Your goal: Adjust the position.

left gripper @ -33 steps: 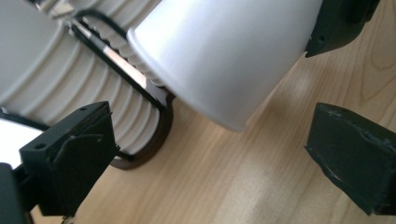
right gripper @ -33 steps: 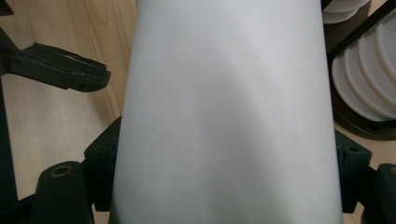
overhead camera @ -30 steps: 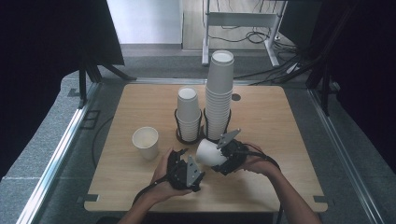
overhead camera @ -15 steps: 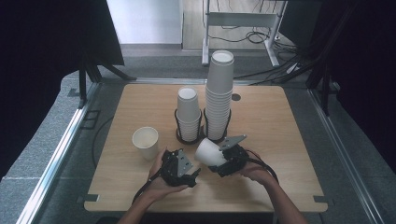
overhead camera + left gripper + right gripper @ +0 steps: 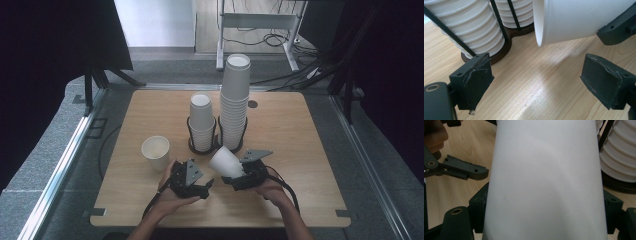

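White paper cup (image 5: 226,161) lies tilted, clamped in the right claw (image 5: 239,172); the left claw (image 5: 206,186), just narrowing, stands apart and empty. Next: stand it on the counter (image 5: 300,130).

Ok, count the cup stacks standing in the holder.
2: a short stack on the left and a tall stack on the right of the holder, mid-table. Cups per stack can't be counted.

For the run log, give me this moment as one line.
right tongs: shut on cup | left tongs: open, just closing, nothing between | stacks: in holders
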